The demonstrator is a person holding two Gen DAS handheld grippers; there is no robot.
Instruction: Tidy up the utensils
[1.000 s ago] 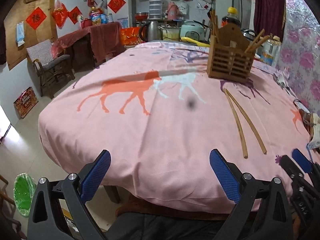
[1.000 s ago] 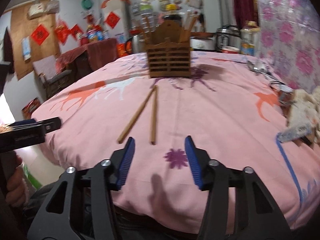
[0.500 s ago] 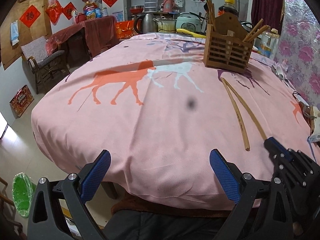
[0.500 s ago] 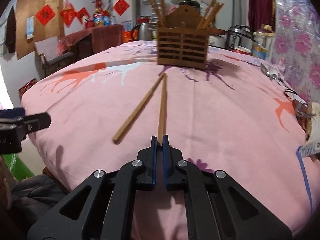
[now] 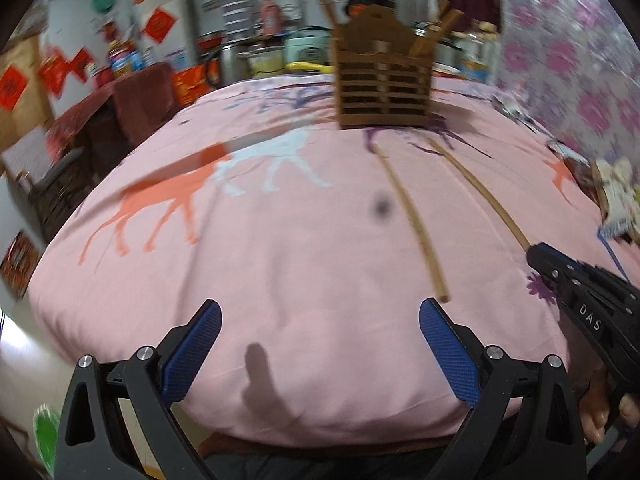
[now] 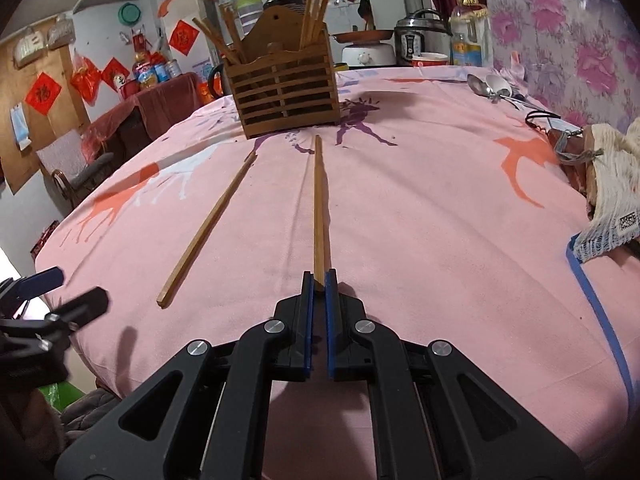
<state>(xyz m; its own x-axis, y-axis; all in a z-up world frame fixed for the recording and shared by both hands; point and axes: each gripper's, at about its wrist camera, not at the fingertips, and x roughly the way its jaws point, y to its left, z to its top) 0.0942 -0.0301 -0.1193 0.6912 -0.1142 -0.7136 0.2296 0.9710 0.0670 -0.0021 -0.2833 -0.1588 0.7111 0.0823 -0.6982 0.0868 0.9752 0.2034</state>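
Surface: table under a pink cloth point(image 6: 420, 216) printed with orange, white and purple deer; cloth drapes over the near edge. Room behind is cluttered: red paper decorations on the wall point(image 6: 43, 93), a dark red covered side table with bottles point(image 6: 160, 100), a rice cooker point(image 6: 414, 36), pots and a kettle. Floral curtain point(image 6: 560, 40) on the right. Metal spoons point(image 6: 490, 86) lie far right on the cloth; a knitted mesh cloth point(image 6: 612, 200) sits at the right edge.

Wooden slatted holder point(image 6: 286, 94) stands upright toward the far side of the table, with several chopsticks standing tilted in it.

Two loose chopsticks lie flat on the cloth between the holder and the near edge. Right chopstick point(image 6: 319, 208): long axis runs straight away from the right camera, far tip pointing at the holder and stopping short of its base. Left chopstick point(image 6: 208, 226): angled, near end out to the left, far end leaning in toward the holder; the two converge at the far end but stay apart.

Right gripper point(image 6: 319, 280): jaws pinched narrow on the near end of the right chopstick, the stick's end sitting between the blue pads point(image 6: 307, 312).

Left gripper point(image 5: 320, 320): jaws spread wide, holding nothing, hovering at the near table edge. Left chopstick's near end lies just ahead of its right finger point(image 5: 448, 348). Left view is motion-blurred.
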